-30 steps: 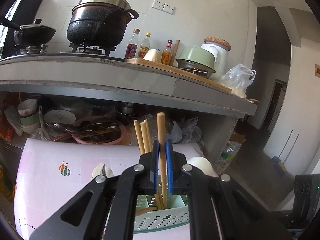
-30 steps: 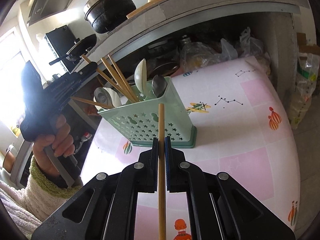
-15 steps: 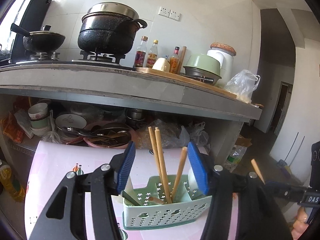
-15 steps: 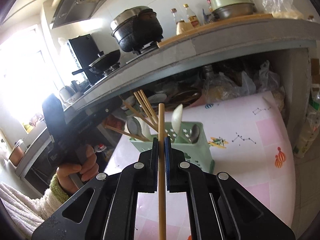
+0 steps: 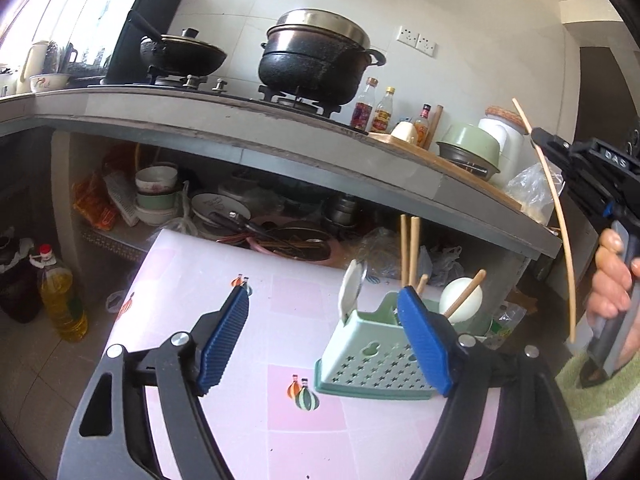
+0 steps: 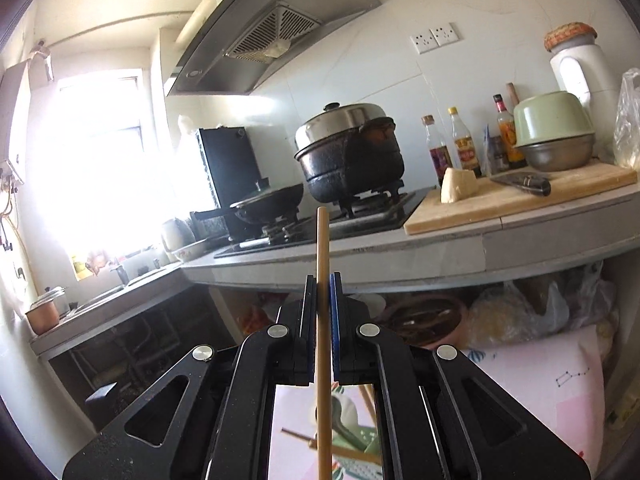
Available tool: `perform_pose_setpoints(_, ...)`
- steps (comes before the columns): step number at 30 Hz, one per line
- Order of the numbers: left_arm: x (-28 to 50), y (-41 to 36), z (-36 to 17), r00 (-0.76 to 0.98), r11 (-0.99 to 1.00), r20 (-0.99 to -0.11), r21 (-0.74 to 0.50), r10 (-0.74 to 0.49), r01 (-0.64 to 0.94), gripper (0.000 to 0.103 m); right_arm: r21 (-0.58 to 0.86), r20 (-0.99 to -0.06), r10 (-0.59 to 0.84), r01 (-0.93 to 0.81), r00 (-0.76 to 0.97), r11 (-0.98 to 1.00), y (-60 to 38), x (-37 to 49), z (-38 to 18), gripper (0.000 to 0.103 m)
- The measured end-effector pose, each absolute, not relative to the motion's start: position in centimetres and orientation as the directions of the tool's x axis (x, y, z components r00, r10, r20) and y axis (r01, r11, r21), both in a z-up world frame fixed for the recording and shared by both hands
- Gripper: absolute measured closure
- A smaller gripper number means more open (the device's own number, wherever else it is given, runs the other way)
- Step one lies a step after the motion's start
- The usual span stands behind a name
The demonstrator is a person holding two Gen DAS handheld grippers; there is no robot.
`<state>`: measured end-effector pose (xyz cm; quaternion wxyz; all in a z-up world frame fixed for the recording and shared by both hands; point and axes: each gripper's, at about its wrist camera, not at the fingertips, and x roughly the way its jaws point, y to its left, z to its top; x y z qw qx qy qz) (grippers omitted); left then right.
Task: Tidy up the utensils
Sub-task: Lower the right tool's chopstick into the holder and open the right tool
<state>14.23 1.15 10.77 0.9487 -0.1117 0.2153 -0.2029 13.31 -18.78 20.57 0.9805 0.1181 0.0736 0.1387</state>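
Green utensil caddy sits partly behind the spread left gripper jaws.

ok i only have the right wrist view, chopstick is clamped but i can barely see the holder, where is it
observer: the green holder stands on the pink table, down and left of your chopstick in the left wrist view
operator: is the left gripper holding anything
observer: no, the left gripper is wide open and empty
operator: what's in the holder already
observer: at least two chopsticks standing upright and a white spoon at its left end
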Motion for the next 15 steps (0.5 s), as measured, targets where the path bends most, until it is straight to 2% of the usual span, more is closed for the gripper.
perform_pose_setpoints(3,13.5,2.2,10.1,0.833,0.906,-0.379,-0.295,-0.403,0.303,0.028,0.274,-0.089,0.256,-0.223,0.963,0.936,-18.8,15.5,20.0,0.099)
perform_pose_setpoints(6,13.0,3.2,9.6,0.843,0.916,-0.386,-0.290,-0.376,0.276,0.028,0.230,-0.072,0.171,-0.151,0.983,0.961,-18.5,17.5,19.0,0.099)
perform_pose_setpoints(15,13.2,4.6,9.1,0.857,0.929,-0.389,-0.286,-0.339,0.237,0.028,0.185,-0.110,0.069,-0.047,0.992,0.982,-18.5,21.1,15.1,0.099)
